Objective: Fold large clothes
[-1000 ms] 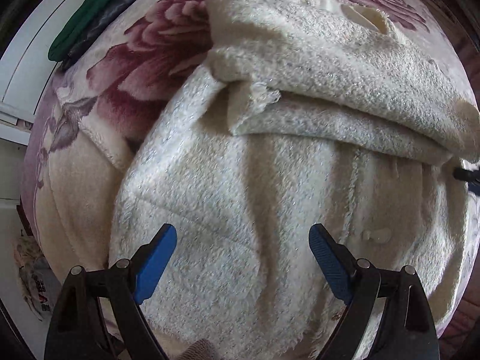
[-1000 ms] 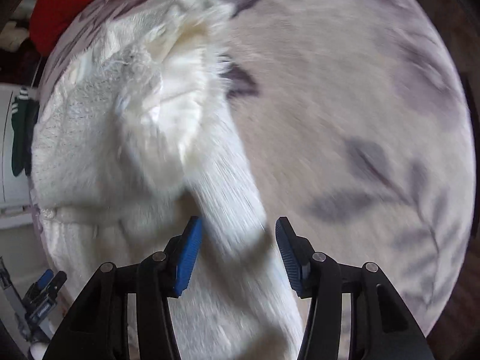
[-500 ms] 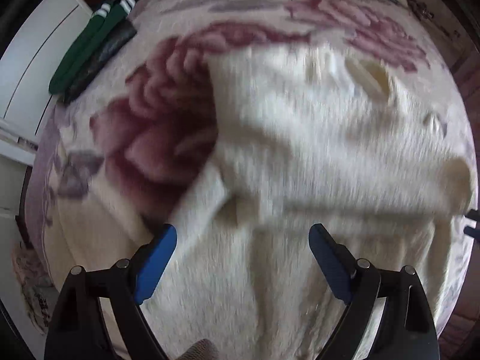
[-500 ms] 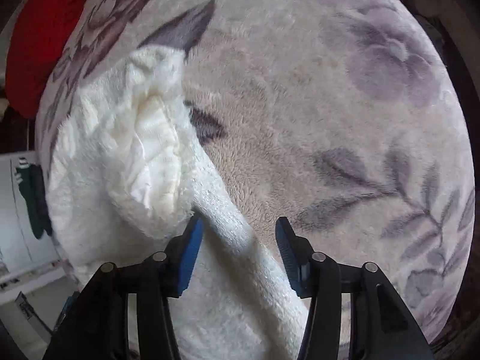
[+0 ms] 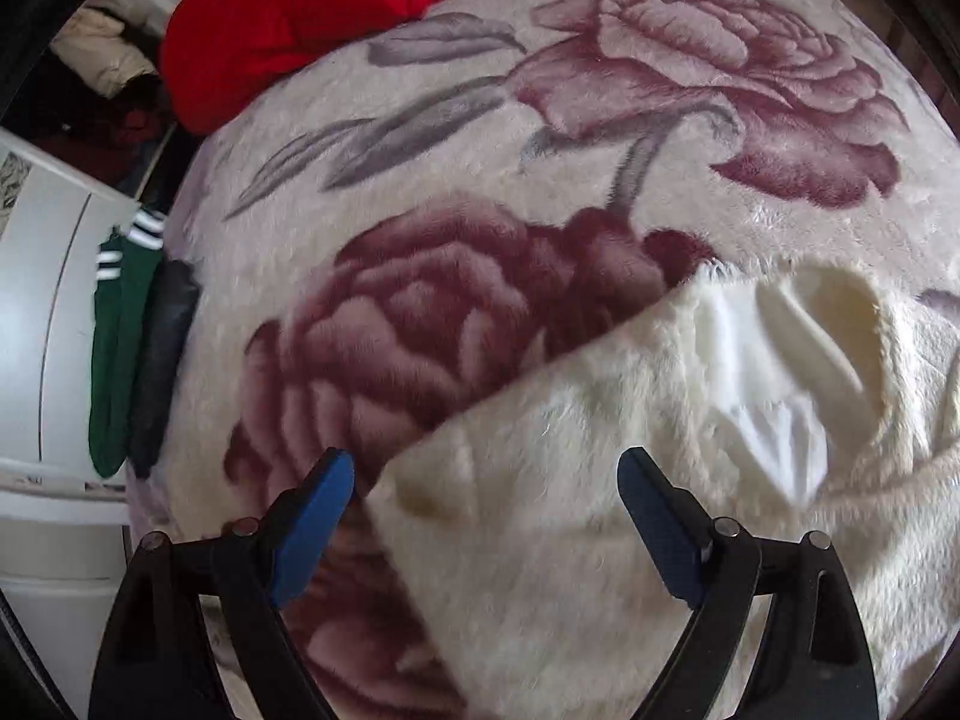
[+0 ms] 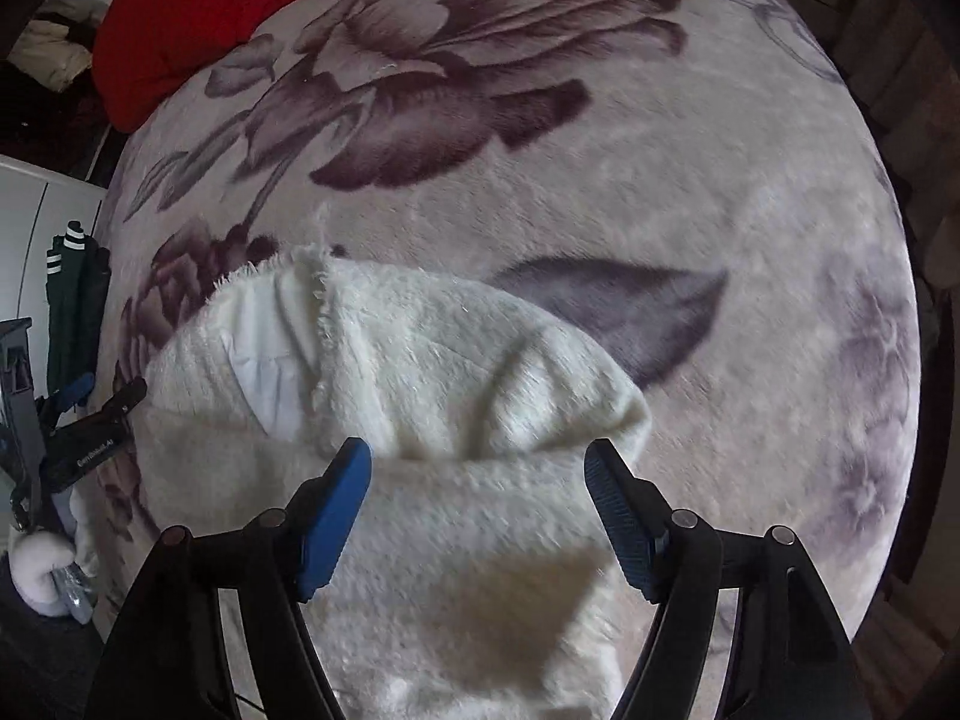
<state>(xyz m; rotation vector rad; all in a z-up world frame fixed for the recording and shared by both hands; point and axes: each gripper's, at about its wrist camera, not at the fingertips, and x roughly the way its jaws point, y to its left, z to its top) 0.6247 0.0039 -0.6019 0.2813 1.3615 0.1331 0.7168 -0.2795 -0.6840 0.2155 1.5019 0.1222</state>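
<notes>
Cream fleece garment (image 6: pixel 420 432) lower centre on floral blanket (image 6: pixel 660 192); right gripper (image 6: pixel 478 516) opening, pinching nothing. Left gripper (image 5: pixel 485 525) spread wide above garment edge, empty. Small unreadable lettering on left gripper body, left edge of right view only.

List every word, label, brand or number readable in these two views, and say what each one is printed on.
White lettering on the black body of the left gripper, seen at the left edge of the right wrist view: too small and blurred to read.
Printed patch on the white cabinet at the far left of the left wrist view: a pattern or print, not readable.
Nothing readable on the cream fleece garment, the floral blanket or the red cloth.
</notes>
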